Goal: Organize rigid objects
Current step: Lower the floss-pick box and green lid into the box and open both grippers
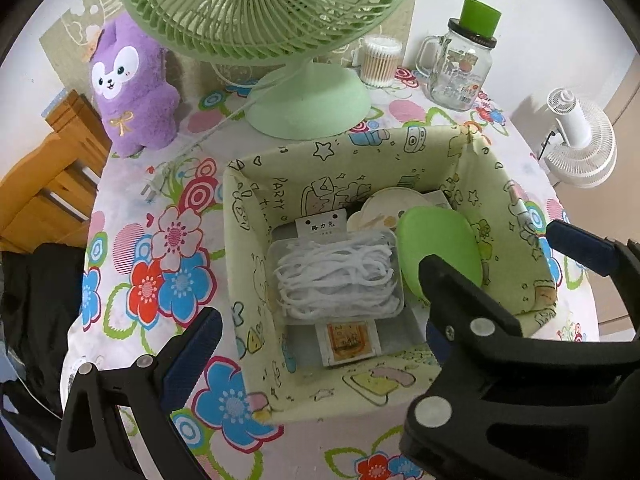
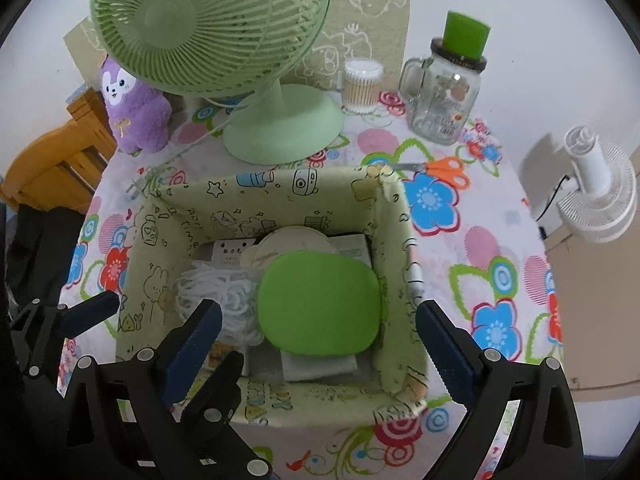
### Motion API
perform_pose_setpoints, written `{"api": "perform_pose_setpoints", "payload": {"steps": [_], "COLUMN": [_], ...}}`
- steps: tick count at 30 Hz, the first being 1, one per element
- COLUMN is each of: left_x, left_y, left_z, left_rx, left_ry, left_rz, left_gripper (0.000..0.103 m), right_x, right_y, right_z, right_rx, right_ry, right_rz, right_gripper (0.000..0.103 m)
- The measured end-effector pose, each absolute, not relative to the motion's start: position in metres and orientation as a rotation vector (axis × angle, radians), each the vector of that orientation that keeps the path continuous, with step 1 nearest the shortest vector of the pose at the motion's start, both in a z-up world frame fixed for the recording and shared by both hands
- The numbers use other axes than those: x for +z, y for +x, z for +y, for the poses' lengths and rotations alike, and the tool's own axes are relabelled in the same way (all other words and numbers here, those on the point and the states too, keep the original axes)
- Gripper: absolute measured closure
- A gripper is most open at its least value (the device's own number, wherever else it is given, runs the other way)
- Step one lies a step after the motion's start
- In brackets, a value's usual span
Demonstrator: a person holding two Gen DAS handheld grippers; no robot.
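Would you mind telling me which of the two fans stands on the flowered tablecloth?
The large green fan, its round base resting on the flowered tablecloth behind the fabric box. The small white fan is off the table's right edge.

On my left wrist view I can read "PARTY" hand-lettered on the inner wall of the fabric box [image 1: 280, 196], with a second line under it starting with "T" that I can't make out. A white card [image 1: 321, 227] on the packet of white cord inside the box carries three dark Chinese characters, too small for me to read with confidence. The glass jar [image 1: 460, 74] on the desk has a printed label, but its lettering is blurred in both views.
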State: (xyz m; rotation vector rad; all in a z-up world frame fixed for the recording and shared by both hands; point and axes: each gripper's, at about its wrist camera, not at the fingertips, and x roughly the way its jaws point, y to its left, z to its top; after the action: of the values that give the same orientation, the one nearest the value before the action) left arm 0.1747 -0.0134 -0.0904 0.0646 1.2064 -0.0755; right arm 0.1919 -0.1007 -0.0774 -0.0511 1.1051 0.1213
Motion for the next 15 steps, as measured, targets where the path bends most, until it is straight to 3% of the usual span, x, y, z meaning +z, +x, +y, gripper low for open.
{"api": "perform_pose_setpoints", "payload": {"steps": [15], "left_x": [-0.068], "left_y": [0.141], "left_z": [-0.009], "left_rx": [-0.094], "left_ry": [0.063], "left_rz": [1.168], "left_gripper": [0.0], "right_x": [-0.062], "right_y": [0.153], "right_z": [-0.116], "right_rx": [0.076], "right_ry": [0.025], "right_rz": [1.11], "right_gripper": [0.003]}}
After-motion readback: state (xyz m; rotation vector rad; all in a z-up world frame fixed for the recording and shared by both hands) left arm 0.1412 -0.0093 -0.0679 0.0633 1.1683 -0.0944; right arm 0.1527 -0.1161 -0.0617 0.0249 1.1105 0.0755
